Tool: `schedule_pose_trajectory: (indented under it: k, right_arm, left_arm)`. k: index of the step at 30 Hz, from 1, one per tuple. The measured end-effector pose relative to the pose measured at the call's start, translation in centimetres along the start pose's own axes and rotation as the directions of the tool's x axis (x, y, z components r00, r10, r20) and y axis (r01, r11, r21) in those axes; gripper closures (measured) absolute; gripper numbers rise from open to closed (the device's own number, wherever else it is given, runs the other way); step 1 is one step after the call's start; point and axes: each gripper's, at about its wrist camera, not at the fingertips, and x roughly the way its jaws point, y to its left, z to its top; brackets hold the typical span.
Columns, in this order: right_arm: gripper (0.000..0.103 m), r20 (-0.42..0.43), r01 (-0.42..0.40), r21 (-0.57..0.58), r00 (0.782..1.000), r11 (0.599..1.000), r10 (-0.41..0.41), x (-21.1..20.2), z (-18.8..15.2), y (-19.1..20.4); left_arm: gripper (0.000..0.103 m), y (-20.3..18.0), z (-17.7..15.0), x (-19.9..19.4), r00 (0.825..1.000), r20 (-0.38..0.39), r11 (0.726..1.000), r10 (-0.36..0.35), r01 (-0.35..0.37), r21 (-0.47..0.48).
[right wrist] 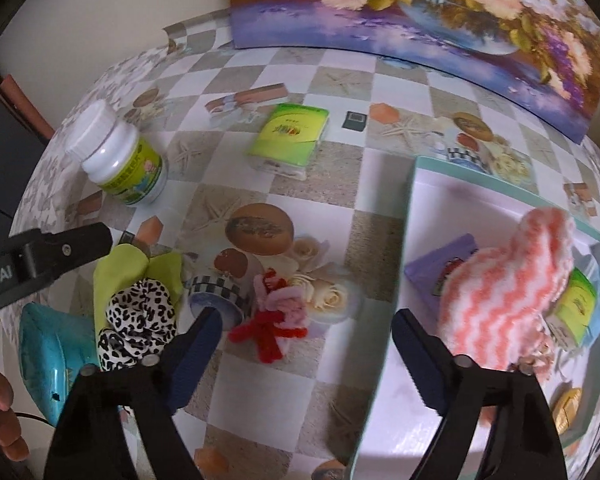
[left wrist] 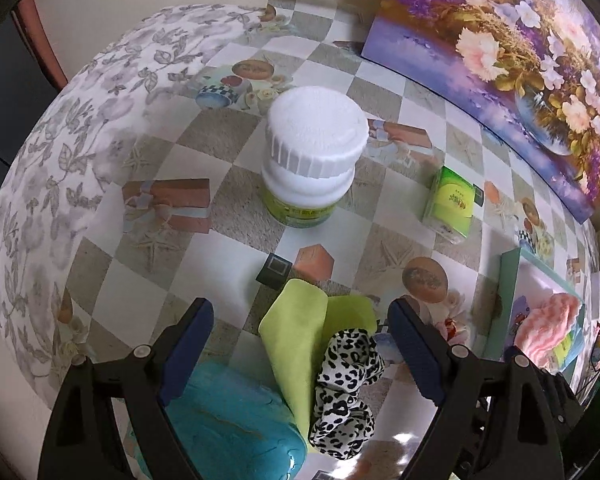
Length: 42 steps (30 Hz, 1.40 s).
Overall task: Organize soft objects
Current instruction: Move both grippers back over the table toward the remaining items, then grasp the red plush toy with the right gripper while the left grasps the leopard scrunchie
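Observation:
My left gripper (left wrist: pixel 300 312) stands open, pointing down over a lime green cloth (left wrist: pixel 296 332) and a leopard-print scrunchie (left wrist: pixel 346 384), which lie between its fingers untouched. A teal pouch (left wrist: pixel 232 432) lies under the left finger. My right gripper (right wrist: pixel 306 318) is open above a red and pink chenille flower (right wrist: pixel 274 320), which sits just ahead of its left finger. To the right, a teal-rimmed box (right wrist: pixel 414 208) holds a pink-and-white fuzzy sock (right wrist: pixel 508 280), a purple packet (right wrist: pixel 440 272) and a green tissue pack (right wrist: pixel 576 300). One of the left gripper's fingers (right wrist: pixel 72 248) shows above the scrunchie (right wrist: pixel 140 316).
A white bottle with a green label (left wrist: pixel 312 152) stands on the checked tablecloth, with a green tissue pack (left wrist: pixel 452 204) to its right. A flower painting (right wrist: pixel 420 12) leans at the back wall. A person's fingers (right wrist: pixel 4 404) show at the lower left. The table's edge curves along the left.

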Motion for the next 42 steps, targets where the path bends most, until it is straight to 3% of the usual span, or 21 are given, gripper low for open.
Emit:
schedule_pose_trajectory:
  k: [4, 7, 11, 22, 27, 36, 42]
  right_arm:
    - [0.017, 0.015, 0.026, -0.032, 1.0, 0.999, -0.025, 0.3, 0.1, 0.5]
    - [0.03, 0.014, -0.006, -0.031, 1.0, 0.999, 0.007, 0.5, 0.1, 0.5]
    - [0.04, -0.01, -0.018, -0.038, 1.0, 0.999, 0.018, 1.3, 0.0, 0.8]
    - [0.048, -0.051, -0.003, -0.057, 0.999, 0.998, 0.0, 3.2, -0.5, 1.0]
    - [0.067, -0.048, 0.012, -0.067, 0.999, 0.998, -0.015, 3.0, -0.6, 1.0]
    - [0.069, -0.022, -0.012, -0.005, 1.0, 1.0, 0.012, 0.2, -0.6, -1.1]
    - [0.069, 0.031, -0.003, 0.054, 1.0, 0.999, 0.001, -2.7, -0.7, -3.1]
  left_arm:
    - [0.014, -0.5, 0.0, -0.1, 1.0, 0.005, 1.0, -0.004, 0.003, 0.02]
    - [0.014, -0.6, -0.1, 0.0, 1.0, 0.0, 1.0, -0.005, 0.005, 0.025]
    - [0.014, -0.6, -0.1, 0.0, 1.0, -0.001, 1.0, -0.007, 0.007, 0.019]
    - [0.014, -1.4, -0.3, 0.5, 1.0, -0.017, 0.999, -0.007, 0.007, 0.046]
    - [0.014, -1.8, -0.5, 0.5, 1.0, -0.018, 0.998, -0.003, 0.005, 0.061]
    - [0.014, -2.3, -0.6, 0.0, 1.0, -0.01, 0.996, -0.014, 0.015, 0.084]
    - [0.023, -2.7, -0.8, -0.2, 1.0, -0.016, 0.995, -0.021, 0.023, 0.1]
